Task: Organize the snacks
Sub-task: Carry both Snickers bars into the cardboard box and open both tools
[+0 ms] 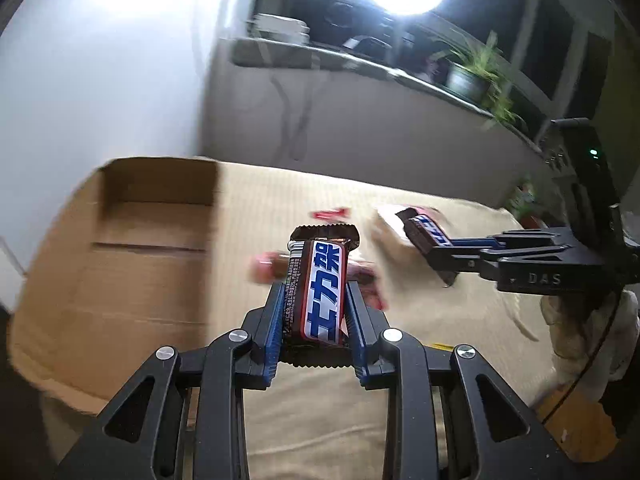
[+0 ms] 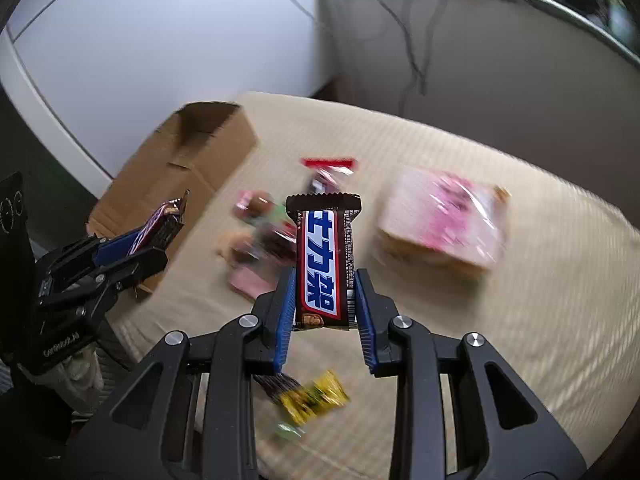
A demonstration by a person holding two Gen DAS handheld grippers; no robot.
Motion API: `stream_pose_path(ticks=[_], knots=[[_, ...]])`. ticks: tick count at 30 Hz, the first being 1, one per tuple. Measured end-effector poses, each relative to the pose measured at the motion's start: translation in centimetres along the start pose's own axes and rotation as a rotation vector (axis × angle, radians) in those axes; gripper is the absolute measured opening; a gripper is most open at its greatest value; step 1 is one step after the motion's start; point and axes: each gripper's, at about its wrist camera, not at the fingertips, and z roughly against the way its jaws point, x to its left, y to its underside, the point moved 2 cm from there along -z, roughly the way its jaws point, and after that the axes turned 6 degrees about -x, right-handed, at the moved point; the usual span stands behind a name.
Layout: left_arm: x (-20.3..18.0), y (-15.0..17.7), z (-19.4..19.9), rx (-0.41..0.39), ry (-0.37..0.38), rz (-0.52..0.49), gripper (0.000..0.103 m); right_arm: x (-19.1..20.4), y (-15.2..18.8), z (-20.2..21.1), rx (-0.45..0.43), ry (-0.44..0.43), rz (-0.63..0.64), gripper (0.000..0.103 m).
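My left gripper (image 1: pixel 316 292) is shut on a brown Snickers bar (image 1: pixel 318 280), held above the beige tablecloth beside the open cardboard box (image 1: pixel 132 240). My right gripper (image 2: pixel 325 280) is shut on a second Snickers bar (image 2: pixel 325 260), held over the snack pile. The right gripper also shows in the left wrist view (image 1: pixel 432 252) at the right, with its bar (image 1: pixel 426 230). The left gripper shows in the right wrist view (image 2: pixel 144 248) at the left, with its bar (image 2: pixel 162 220) near the box (image 2: pixel 188 160).
Loose snacks lie on the cloth: a pink pack of wafers (image 2: pixel 440 220), a red-topped packet (image 2: pixel 328 172), small pink and brown sweets (image 2: pixel 256 232), a yellow packet (image 2: pixel 316 396). A marble-look counter (image 1: pixel 360 112) with plants (image 1: pixel 476 68) stands behind the table.
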Motion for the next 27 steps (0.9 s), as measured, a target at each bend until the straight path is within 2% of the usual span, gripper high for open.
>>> stream_pose_path(ticks=[6,11,18,27], knots=[[4.3,-0.2,1.9,-0.033,-0.095,0.052,0.027,4.9,-2.8,-1.7,-0.004,-0.051,0.091,0.030],[6.9,0.2,2.7,-0.028,-0.150,0.089,0.027,8.3,-5.0,-3.7,0.002,-0.087,0.146,0.030],[9.4,0.8,3.7,-0.027,-0.187,0.110,0.027,12.6,-7.1,-7.4,0.033,-0.130,0.210,0.030],[10.5,0.7,3.0,-0.011,-0.204,0.116,0.028,15.9,-8.0,-10.8,0.076,-0.166,0.252,0.030]])
